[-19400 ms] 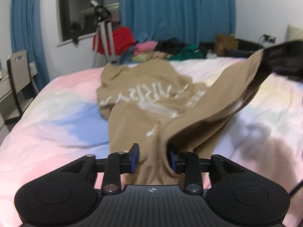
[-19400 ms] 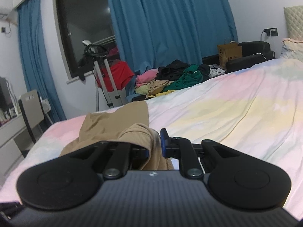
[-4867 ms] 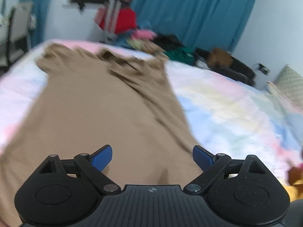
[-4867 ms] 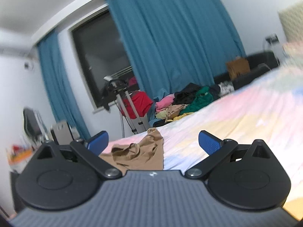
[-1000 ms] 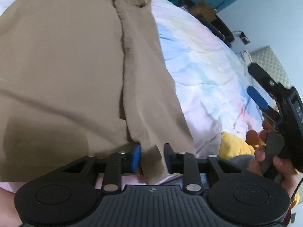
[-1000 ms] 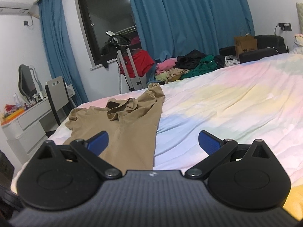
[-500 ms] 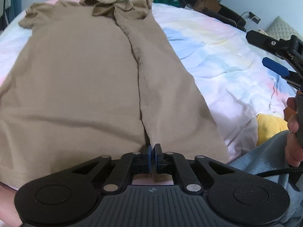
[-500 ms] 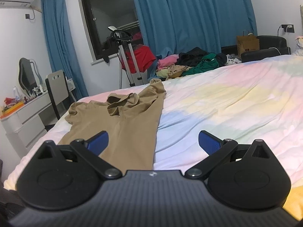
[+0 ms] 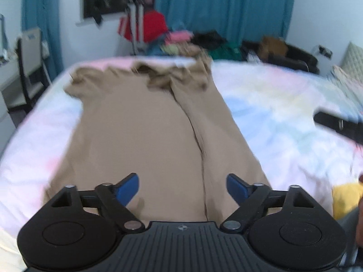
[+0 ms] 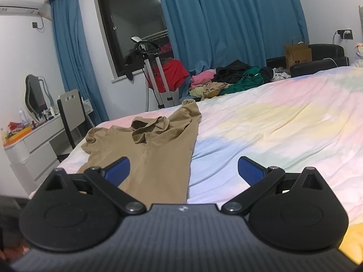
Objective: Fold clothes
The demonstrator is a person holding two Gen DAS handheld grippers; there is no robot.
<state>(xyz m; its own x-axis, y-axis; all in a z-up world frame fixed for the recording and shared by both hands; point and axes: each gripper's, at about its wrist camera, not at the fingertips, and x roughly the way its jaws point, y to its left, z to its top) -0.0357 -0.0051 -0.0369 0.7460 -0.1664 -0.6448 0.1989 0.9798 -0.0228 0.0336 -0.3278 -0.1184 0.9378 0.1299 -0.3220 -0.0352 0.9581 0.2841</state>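
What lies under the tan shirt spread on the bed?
The tan shirt lies flat on the pastel bedsheet, which shows all around it. Whatever is directly beneath the fabric is covered.

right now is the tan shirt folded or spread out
Partly folded: tan shirt lies flat on the bed, its right side turned in over the body along a lengthwise crease.

Open bedsheet [image 10: 283, 131] right of shirt [image 10: 158, 149]

Blue curtains [image 10: 229, 20], grey chair [image 10: 71, 106] — clothes pile [image 10: 229, 77] beyond the bed [image 10: 283, 122].
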